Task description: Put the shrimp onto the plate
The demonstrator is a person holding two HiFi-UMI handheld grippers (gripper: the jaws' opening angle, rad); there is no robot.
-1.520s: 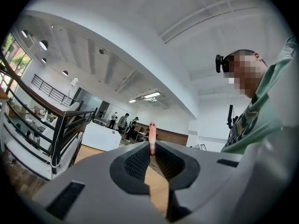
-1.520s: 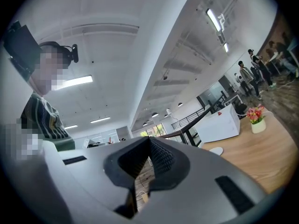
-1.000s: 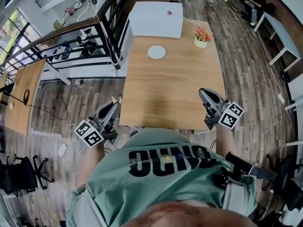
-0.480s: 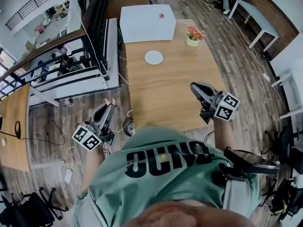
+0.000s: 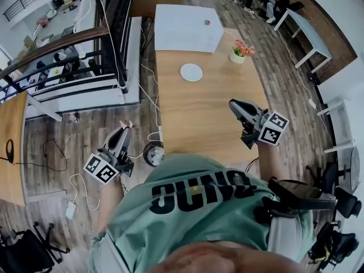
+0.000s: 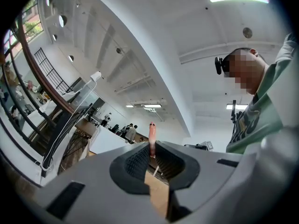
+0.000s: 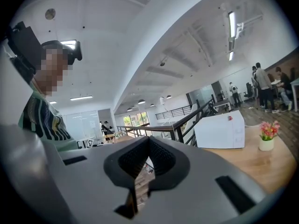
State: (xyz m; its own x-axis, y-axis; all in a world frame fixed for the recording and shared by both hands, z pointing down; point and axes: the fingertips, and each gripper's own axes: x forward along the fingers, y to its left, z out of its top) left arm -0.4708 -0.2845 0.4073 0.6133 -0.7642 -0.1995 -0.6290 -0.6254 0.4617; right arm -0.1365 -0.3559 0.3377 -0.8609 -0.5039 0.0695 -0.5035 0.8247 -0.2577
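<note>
Shrimp (image 6: 151,131) upright, pinched between jaws of the left gripper (image 6: 151,148)

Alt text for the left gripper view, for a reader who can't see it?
The left gripper holds a slim pink shrimp in its closed jaws, sticking up past their tips. Behind: white ceiling, railing at left, the person's green shirt at right.

Matt wooden table (image 5: 207,115); smooth white plate (image 5: 191,71); wood-plank floor (image 5: 79,138)
</note>
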